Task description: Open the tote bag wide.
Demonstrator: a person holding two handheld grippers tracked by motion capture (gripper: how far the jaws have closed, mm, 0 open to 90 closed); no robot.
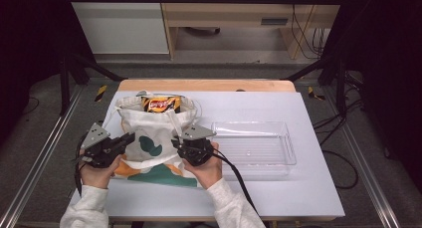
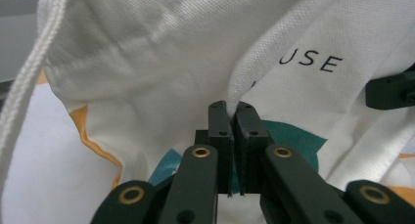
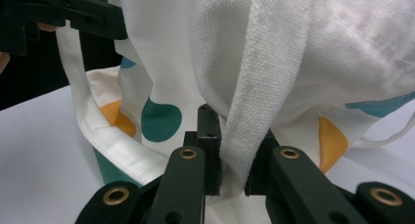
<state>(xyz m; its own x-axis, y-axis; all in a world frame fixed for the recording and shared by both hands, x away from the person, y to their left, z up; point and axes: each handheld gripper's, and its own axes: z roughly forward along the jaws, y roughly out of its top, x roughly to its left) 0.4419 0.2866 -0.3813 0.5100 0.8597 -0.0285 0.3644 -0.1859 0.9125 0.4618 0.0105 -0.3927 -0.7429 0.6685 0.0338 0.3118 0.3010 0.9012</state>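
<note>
Nearest, the left gripper (image 1: 130, 137) pinches a fold of the white cloth bag (image 1: 149, 138) on the table's (image 1: 308, 188) left half, while the right gripper (image 1: 175, 142) clamps the bag's strap (image 3: 264, 87). Farther off, a chip packet (image 1: 160, 104) pokes from the bag's mouth; a clear tray (image 1: 291, 153) lies just right.

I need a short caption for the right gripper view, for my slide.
Right gripper clamped on the white woven strap of a white cloth bag with teal and orange patches.
</note>
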